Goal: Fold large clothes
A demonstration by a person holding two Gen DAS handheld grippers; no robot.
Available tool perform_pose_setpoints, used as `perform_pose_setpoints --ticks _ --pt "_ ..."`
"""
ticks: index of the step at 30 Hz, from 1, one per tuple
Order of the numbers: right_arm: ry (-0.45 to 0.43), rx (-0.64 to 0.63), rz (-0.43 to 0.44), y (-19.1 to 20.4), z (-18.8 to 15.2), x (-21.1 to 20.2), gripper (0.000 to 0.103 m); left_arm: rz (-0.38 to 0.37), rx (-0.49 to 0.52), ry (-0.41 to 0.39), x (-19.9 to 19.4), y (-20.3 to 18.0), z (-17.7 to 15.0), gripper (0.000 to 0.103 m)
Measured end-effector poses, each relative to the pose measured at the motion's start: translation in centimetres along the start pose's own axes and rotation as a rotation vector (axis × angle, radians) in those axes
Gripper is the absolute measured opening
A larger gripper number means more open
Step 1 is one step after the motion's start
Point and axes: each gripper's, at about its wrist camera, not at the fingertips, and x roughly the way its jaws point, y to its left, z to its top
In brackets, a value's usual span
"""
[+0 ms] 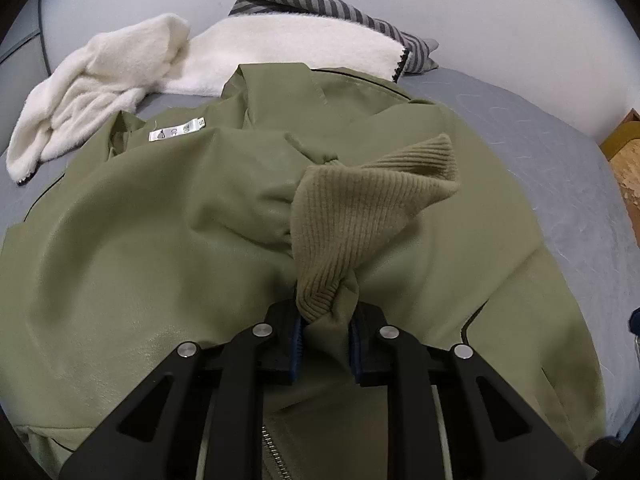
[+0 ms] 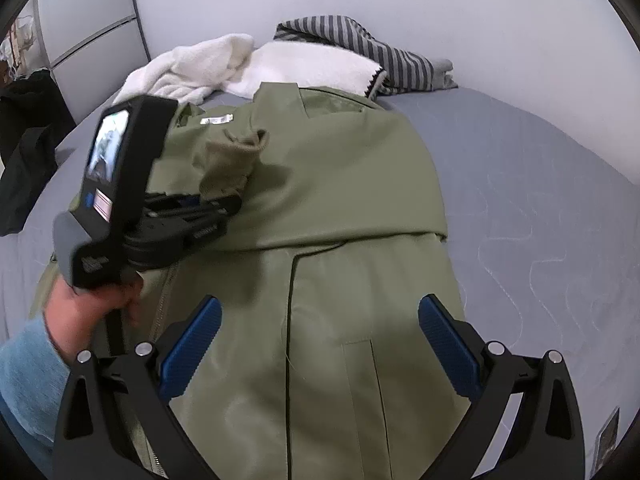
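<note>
- Your left gripper (image 1: 325,326) is clamped on the ribbed knit cuff (image 1: 360,200) of the olive green jacket (image 1: 160,260); the cuff's bunched corner sits squeezed between the two blue pads (image 1: 297,334), and the rest of the cuff fans up and away from them.
- From the right wrist view, you can see that same gripper held in your left hand (image 2: 86,300), hovering over the jacket's upper middle with the cuff at its tip.
- Your right gripper (image 2: 320,336) has its fingers spread wide and holds nothing; the blue pads (image 2: 192,344) frame the jacket's lower panel, where a dark seam (image 2: 290,320) runs straight down.
- The jacket lies spread across the grey mattress (image 2: 540,200), its sleeve folded in over the body, and a white care label (image 1: 177,130) shows near the collar end.
- The zipper (image 1: 276,456) shows at the bottom edge of the left wrist view, directly under the gripper.
- Beyond the jacket, against the wall, lies a cream fleece garment (image 1: 100,92), touching the jacket's far edge, with a grey striped garment (image 1: 320,4) behind it.
- A dark garment (image 2: 28,152) hangs at the mattress's left edge.
</note>
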Motion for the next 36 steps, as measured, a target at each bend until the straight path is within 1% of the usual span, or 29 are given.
perform_pose_setpoints --ticks 1,3,4,5,6,7,9,10,12,16,20,22,25,27,30,31,33,34,35,36 --pt "0.004 0.001 -0.002 -0.1 -0.2 0.1 0.097 -0.004 0.008 0.001 -0.1 0.0 0.1 0.023" --pt "0.006 0.002 -0.007 -0.3 -0.3 0.4 0.097 -0.017 0.019 0.006 -0.4 -0.2 -0.1 0.032" --pt "0.006 0.004 -0.008 -0.3 -0.4 0.4 0.097 -0.026 0.023 0.006 -0.9 -0.3 -0.1 0.048" --pt "0.007 0.007 -0.008 -0.4 -0.4 0.4 0.097 -0.04 0.026 0.0 -1.6 -0.4 -0.2 0.068" --pt "0.007 0.008 -0.009 -0.4 -0.4 0.5 0.097 -0.037 0.032 -0.007 -2.2 -0.5 -0.2 0.076" --pt "0.007 0.009 -0.012 -0.5 -0.4 0.5 0.097 -0.015 0.051 -0.026 -3.1 -0.6 -0.3 0.084" --pt "0.003 0.012 -0.009 -0.6 -0.4 0.6 0.097 0.007 0.072 -0.047 -4.5 -0.4 -0.3 0.087" --pt "0.0 0.015 -0.004 -0.6 -0.2 0.7 0.097 0.022 0.074 -0.051 -5.4 0.1 -0.2 0.09" --pt "-0.008 0.02 0.006 -0.5 0.0 0.7 0.097 0.05 0.074 -0.052 -6.6 1.0 -0.1 0.091" --pt "-0.027 0.018 0.031 0.3 1.0 1.0 0.097 0.118 0.072 -0.064 -9.7 3.9 -0.4 0.092" --pt "-0.051 0.002 0.057 1.7 2.3 1.2 0.097 0.193 0.065 -0.063 -11.5 7.5 -0.4 0.095" --pt "-0.065 -0.005 0.079 2.5 3.2 1.5 0.097 0.24 0.037 -0.052 -11.5 9.9 -0.5 0.095" --pt "-0.084 -0.013 0.116 3.8 4.5 2.0 0.097 0.267 -0.033 -0.035 -11.1 13.4 -0.7 0.095" --pt "-0.091 -0.013 0.146 4.8 5.5 2.7 0.097 0.277 -0.073 -0.021 -10.3 15.4 -0.9 0.095" --pt "-0.081 -0.028 0.189 6.7 6.9 4.4 0.097 0.28 -0.106 0.002 -8.8 17.2 -1.4 0.095" --pt "-0.075 -0.038 0.183 7.2 7.2 5.2 0.097 0.275 -0.116 0.009 -8.4 17.6 -1.6 0.095" --pt "-0.07 -0.034 0.128 7.9 7.6 7.0 0.097 0.255 -0.139 0.023 -7.5 18.3 -1.9 0.095" --pt "-0.062 -0.019 0.105 7.8 7.6 7.9 0.096 0.249 -0.148 0.025 -7.1 18.5 -2.1 0.095" --pt "-0.047 0.001 0.081 7.5 7.6 9.0 0.087 0.248 -0.151 0.027 -6.9 18.6 -2.4 0.095" --pt "-0.029 0.027 0.073 7.0 7.6 10.1 0.069 0.244 -0.155 0.032 -6.5 18.7 -2.6 0.095"
